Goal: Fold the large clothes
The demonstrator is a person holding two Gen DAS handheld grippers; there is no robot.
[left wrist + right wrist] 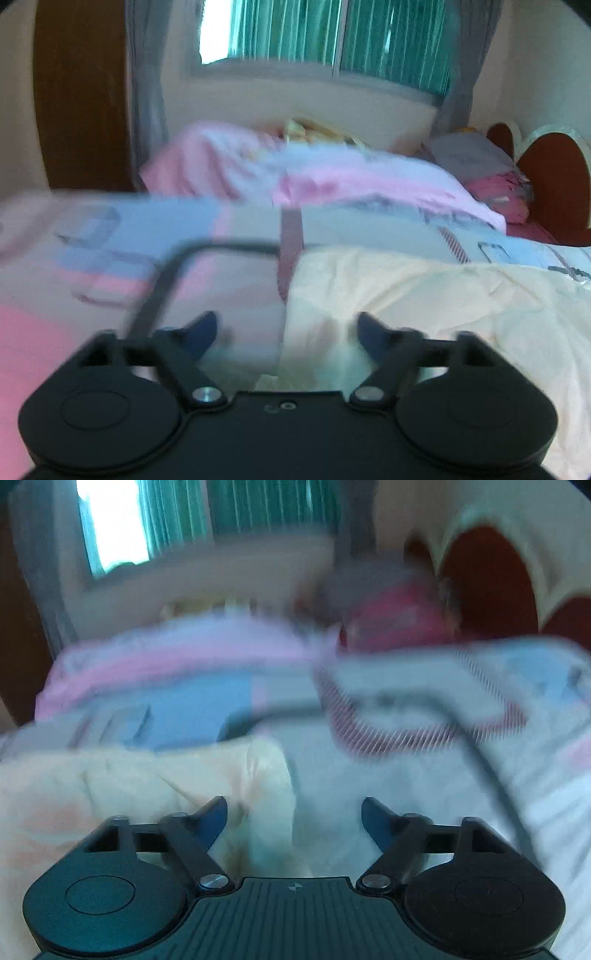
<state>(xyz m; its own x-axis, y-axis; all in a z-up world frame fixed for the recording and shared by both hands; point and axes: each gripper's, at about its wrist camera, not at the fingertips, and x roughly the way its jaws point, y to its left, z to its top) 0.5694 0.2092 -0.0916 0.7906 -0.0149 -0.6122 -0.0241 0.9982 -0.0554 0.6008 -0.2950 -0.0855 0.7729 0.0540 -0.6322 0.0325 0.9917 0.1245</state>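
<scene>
Left wrist shows both tools gaping: left tool [286, 330], right tool [294, 814] flank limp cream garment [424, 295]; grab its corners.

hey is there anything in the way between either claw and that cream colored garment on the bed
Nothing visible. The left claw hangs open right over the left edge of the cream garment, and the right claw is open over its right edge. Only the patterned bedsheet lies around it. Both views are blurred.

Soft daylight from window [280, 33], heavy motion blur, dark fisheye corners
</scene>
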